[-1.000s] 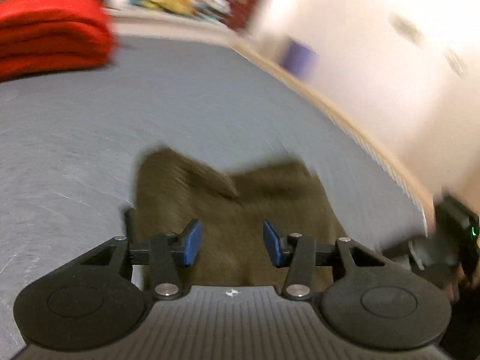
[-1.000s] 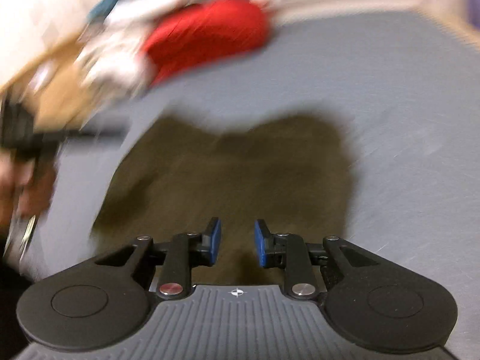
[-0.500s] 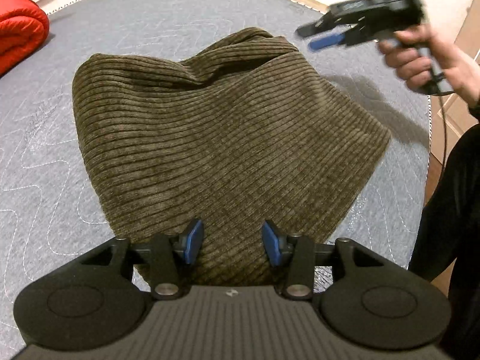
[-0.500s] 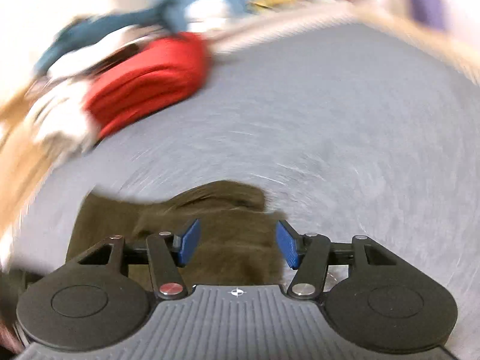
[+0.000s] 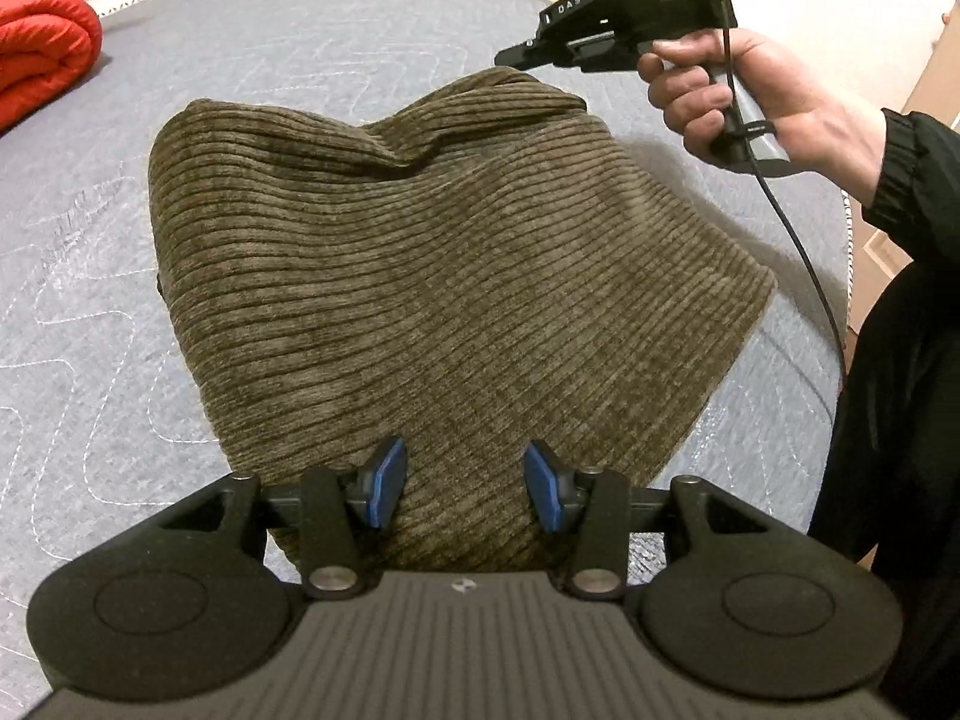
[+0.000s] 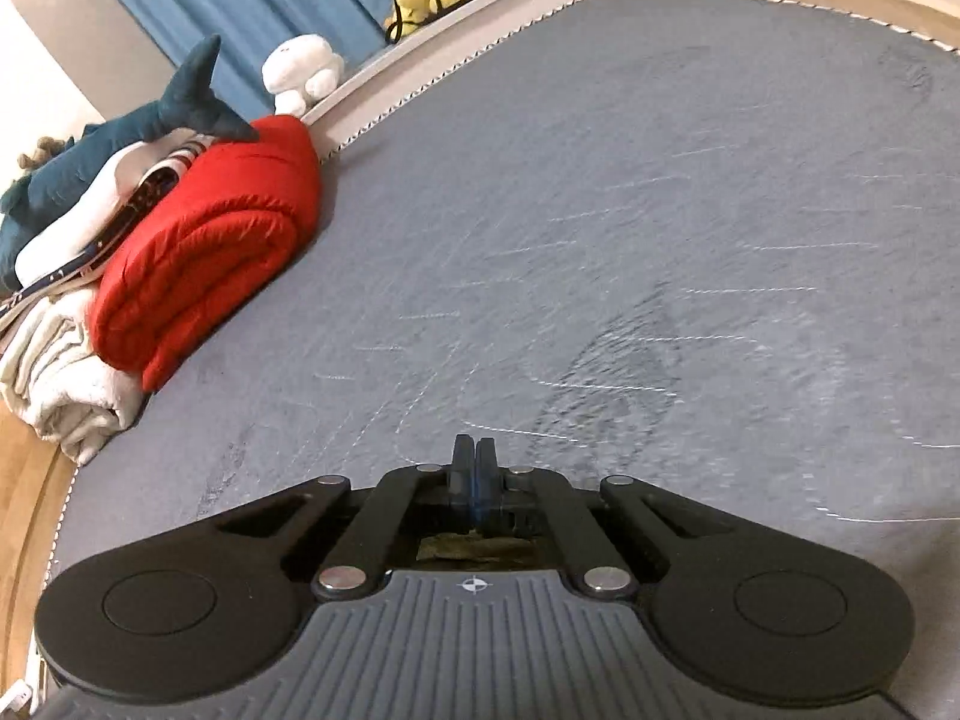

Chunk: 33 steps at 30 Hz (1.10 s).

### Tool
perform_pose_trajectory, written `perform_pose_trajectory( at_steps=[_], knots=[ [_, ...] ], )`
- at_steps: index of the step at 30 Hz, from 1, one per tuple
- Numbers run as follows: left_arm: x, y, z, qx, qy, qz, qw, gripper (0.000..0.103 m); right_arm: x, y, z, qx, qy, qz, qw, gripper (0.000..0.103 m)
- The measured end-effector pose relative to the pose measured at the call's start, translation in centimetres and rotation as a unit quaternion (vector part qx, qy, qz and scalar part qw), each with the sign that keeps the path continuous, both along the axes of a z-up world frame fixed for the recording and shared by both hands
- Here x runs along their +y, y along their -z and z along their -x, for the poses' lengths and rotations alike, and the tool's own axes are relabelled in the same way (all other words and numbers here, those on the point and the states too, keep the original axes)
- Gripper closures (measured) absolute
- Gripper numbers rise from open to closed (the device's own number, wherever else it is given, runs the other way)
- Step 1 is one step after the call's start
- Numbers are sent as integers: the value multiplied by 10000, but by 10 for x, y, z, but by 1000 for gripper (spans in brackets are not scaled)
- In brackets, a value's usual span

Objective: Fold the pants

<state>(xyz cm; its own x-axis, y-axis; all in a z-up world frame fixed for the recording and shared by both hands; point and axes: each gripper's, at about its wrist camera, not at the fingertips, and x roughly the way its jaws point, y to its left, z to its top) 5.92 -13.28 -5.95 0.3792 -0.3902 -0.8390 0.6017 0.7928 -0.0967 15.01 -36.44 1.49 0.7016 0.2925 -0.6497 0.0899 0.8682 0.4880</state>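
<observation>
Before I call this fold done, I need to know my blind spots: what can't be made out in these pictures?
- Left view: pants near edge, hidden behind the left claw.
- Left view: whether the right claw touches the pants; the angle hides it.
- Right view: pants nearly all hidden under the right claw, which has just been closing, nothing seen in it.
- Right view: mat stitching, blurred.

Embossed letters, perhaps "DAS", on right gripper (image 5: 516, 57)
</observation>
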Motion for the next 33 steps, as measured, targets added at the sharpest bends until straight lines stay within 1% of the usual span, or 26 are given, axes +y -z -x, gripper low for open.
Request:
perform_pose_trajectory(
  at_steps=[1, 3, 4, 5, 6, 7, 8, 9, 12, 13, 15, 16, 19, 20, 21, 23, 25, 26, 27, 28, 29, 30, 31, 32, 33],
  knots=[
    [1, -1, 0, 4, 4, 9, 10000, 53, 1, -4, 1, -16, 8, 44, 10000, 103],
    [1, -1, -1, 8, 10, 25, 10000, 53, 0, -20, 5, -56, 100, 163, 9998, 95],
    [2, -2, -1, 16, 12, 35, 10000, 53, -3, -26, 9, -61, 71, 153, 9998, 71],
    [2, -2, -2, 26, 8, 42, 10000, 53, -5, -31, 16, -51, 32, 176, 9998, 34],
    [2, -3, -3, 35, -1, 50, 10000, 53, -7, -36, 23, 6, -6, 298, 9996, 22],
    [2, -5, -4, 43, -17, 69, 10000, 53, -8, -39, 32, 86, -60, 427, 9990, 16],
    [3, -7, -4, 33, -43, 112, 9999, 52, -8, -39, 38, 199, -143, 533, 9983, 16],
    [4, -12, -5, -7, -87, 173, 9998, 50, -9, -37, 43, 346, -204, 532, 9978, 16],
    [11, -29, -9, -235, -269, 548, 9979, 48, -8, -16, 46, 897, -355, 346, 9947, 16],
    [13, -32, -11, -289, -324, 603, 9972, 48, -6, -10, 45, 989, -394, 280, 9939, 19],
    [15, -32, -16, -342, -492, 549, 9967, 48, -2, 2, 38, 1143, -488, 58, 9922, 37],
    [15, -30, -19, -339, -583, 478, 9966, 48, -1, 3, 36, 1152, -387, 35, 9926, 41],
    [14, -27, -23, -382, -702, 483, 9956, 49, 2, 3, 24, 856, -213, -77, 9961, 61],
    [14, -29, -25, -453, -775, 546, 9945, 49, 3, 3, 20, 741, -140, -123, 9971, 64],
    [14, -33, -26, -564, -885, 619, 9925, 49, 7, 1, 15, 598, -113, -86, 9981, 65],
    [17, -41, -29, -858, -1176, 832, 9858, 49, 21, -5, 10, 174, -203, 218, 9994, 69],
    [21, -47, -36, -1127, -1574, 1130, 9746, 49, 39, -13, 13, -298, -438, 639, 9965, 70],
    [22, -48, -40, -1218, -1721, 1277, 9691, 59, 47, -17, 15, -536, -576, 815, 9936, 70],
    [23, -49, -43, -1289, -1809, 1358, 9655, 75, 54, -20, 18, -734, -691, 955, 9903, 70],
    [23, -47, -49, -1295, -1846, 1369, 9646, 83, 57, -23, 21, -862, -755, 1013, 9882, 70],
    [21, -41, -57, -1257, -1871, 1196, 9669, 94, 57, -23, 22, -897, -772, 1013, 9878, 70],
    [19, -33, -64, -1312, -2018, 789, 9674, 101, 54, -20, 20, -806, -709, 1020, 9890, 70],
    [21, -22, -73, -1332, -2248, 381, 9645, 101, 49, -16, 17, -610, -571, 1056, 9909, 68],
    [29, -16, -81, -1218, -2412, 376, 9621, 100, 41, -11, 12, -387, -373, 1132, 9921, 67],
    [35, -11, -86, -1156, -2601, 500, 9573, 100, 32, -3, 8, -95, -59, 1295, 9915, 68]
  ],
)
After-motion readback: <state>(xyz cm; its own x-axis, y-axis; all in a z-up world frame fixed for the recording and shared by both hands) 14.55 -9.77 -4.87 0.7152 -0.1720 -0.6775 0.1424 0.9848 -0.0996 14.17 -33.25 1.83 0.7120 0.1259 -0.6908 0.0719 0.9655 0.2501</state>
